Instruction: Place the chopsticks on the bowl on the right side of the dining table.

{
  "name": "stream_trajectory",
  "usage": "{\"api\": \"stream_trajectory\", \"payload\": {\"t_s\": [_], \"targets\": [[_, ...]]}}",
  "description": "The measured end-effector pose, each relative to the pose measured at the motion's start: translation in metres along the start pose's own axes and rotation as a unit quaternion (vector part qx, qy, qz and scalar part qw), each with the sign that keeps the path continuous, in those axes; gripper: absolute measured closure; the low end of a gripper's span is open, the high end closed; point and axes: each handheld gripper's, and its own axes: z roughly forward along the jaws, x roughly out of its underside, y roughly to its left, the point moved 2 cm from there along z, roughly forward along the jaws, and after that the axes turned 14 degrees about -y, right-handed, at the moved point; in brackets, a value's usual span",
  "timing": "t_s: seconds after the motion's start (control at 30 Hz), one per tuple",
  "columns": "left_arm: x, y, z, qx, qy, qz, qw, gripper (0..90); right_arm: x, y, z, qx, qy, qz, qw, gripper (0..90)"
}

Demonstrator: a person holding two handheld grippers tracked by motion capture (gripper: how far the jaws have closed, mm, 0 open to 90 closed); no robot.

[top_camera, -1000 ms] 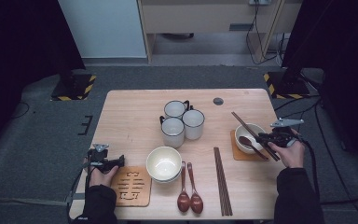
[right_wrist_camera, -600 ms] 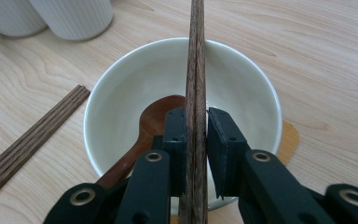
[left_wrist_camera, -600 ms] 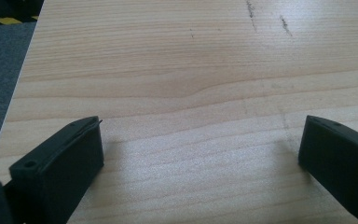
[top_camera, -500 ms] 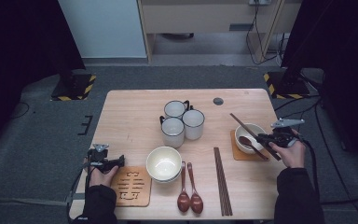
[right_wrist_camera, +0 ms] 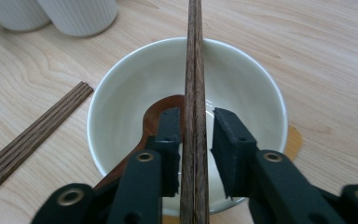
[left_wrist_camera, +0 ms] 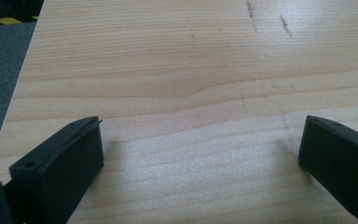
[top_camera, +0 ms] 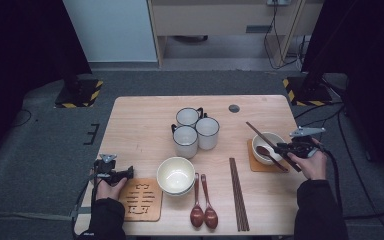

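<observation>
Wooden chopsticks (right_wrist_camera: 195, 93) lie loose between slightly parted right tongs (right_wrist_camera: 196, 154); left tongs (left_wrist_camera: 200, 154) gape.

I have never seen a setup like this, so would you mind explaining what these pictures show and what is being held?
A person sits at a wooden table and holds a hand-operated two-jaw tool in each hand. The high view looks down from above; the other two pictures come from cameras riding on each tool, looking along its black jaws.

On the table are three white mugs, a bowl near the front, two wooden spoons, a bundle of chopsticks and a carved wooden coaster.

The left tool is open above bare wood, holding nothing. The right tool straddles a pair of chopsticks lying across a second bowl, which stands on a coaster and contains a wooden spoon. Its jaws have just been opening, with the chopsticks between them: one pad is beside them and the other stands clear.
</observation>
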Motion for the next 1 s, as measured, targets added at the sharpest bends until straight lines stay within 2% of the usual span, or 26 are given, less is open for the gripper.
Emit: {"api": "stream_trajectory", "payload": {"t_s": [0.13, 0.27, 0.43, 0.47, 0.73, 1.0], "targets": [[0.0, 0.0, 0.0, 0.0, 0.0, 0.0, 1.0, 0.0, -0.003, 0.0, -0.003, 0.008, -0.014, 0.005, 0.9999, 66.4], [0.0, 0.0, 0.0, 0.0, 0.0, 0.0, 1.0, 0.0, -0.007, 0.002, -0.013, 0.018, -0.036, 0.005, 0.9992, 65.5], [0.0, 0.0, 0.0, 0.0, 0.0, 0.0, 1.0, 0.0, -0.007, 0.007, -0.028, 0.032, -0.047, 0.007, 0.9984, 69.3], [0.0, 0.0, 0.0, 0.0, 0.0, 0.0, 1.0, 0.0, -0.007, 0.007, -0.031, 0.033, -0.048, 0.002, 0.9983, 70.5], [0.0, 0.0, 0.0, 0.0, 0.0, 0.0, 1.0, 0.0, 0.0, 0.016, -0.051, 0.042, -0.057, 0.017, 0.9973, 76.9], [0.0, 0.0, 0.0, 0.0, 0.0, 0.0, 1.0, 0.0, 0.013, 0.025, -0.062, 0.041, -0.051, 0.025, 0.9976, 79.7]]}}
